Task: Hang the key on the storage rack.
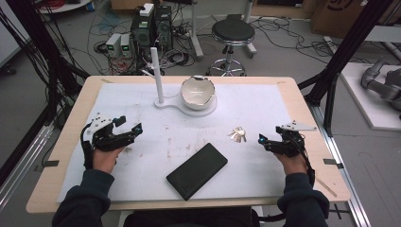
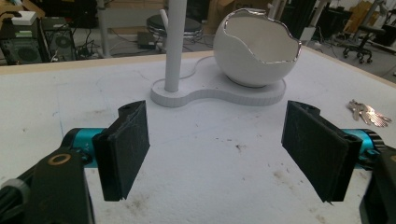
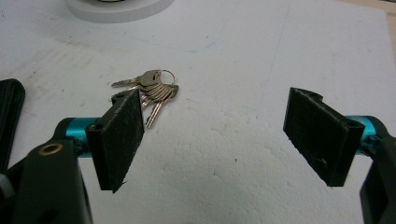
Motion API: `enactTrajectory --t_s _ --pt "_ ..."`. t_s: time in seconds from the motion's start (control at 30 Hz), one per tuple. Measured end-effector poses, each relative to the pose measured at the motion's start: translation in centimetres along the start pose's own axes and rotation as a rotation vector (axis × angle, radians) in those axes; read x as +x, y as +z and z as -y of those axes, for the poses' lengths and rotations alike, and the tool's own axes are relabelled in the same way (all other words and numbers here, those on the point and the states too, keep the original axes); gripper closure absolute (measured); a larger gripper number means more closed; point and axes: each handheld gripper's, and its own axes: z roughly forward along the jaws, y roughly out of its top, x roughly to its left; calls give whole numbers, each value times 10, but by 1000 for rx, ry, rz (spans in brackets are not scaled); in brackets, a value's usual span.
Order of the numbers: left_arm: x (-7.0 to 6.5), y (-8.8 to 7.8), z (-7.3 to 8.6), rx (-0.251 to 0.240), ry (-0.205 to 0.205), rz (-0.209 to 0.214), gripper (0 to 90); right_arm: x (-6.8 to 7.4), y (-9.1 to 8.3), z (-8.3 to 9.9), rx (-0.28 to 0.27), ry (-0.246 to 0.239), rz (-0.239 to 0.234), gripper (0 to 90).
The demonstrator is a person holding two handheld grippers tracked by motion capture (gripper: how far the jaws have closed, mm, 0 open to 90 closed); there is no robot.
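A bunch of silver keys (image 1: 237,135) lies on the white foam mat (image 1: 265,109), right of centre. A flat black phone-like slab (image 1: 197,170) lies slantwise near the front edge. At the back stands a white holder (image 1: 166,103) with an upright post (image 1: 157,75) and a white eggshell-shaped bowl (image 1: 197,92). My left gripper (image 1: 129,124) rests open at the left, aimed at the holder (image 2: 219,91) and bowl (image 2: 257,46). My right gripper (image 1: 267,137) stands open at the right. In the right gripper view the keys (image 3: 149,91) lie just beyond its left pad (image 3: 116,135); nothing sits between the jaws.
The wooden table edge (image 1: 302,109) frames the mat. Beyond the table are a black stool (image 1: 231,33), computer boxes (image 1: 151,26) and cables on the floor. Black frame posts (image 1: 340,56) rise at the right. The keys (image 2: 369,113) show at the far right of the left gripper view.
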Motion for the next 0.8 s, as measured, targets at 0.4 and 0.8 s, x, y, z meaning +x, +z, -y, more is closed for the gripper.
enactTrajectory --t_s 0.4,0.8 --pt "2 2 1 5 -11 -11 238 -5 0 3 -7 20 -5 206" --pt "-2 1 4 30 14 0 254 16 16 -5 24 16 -50 322"
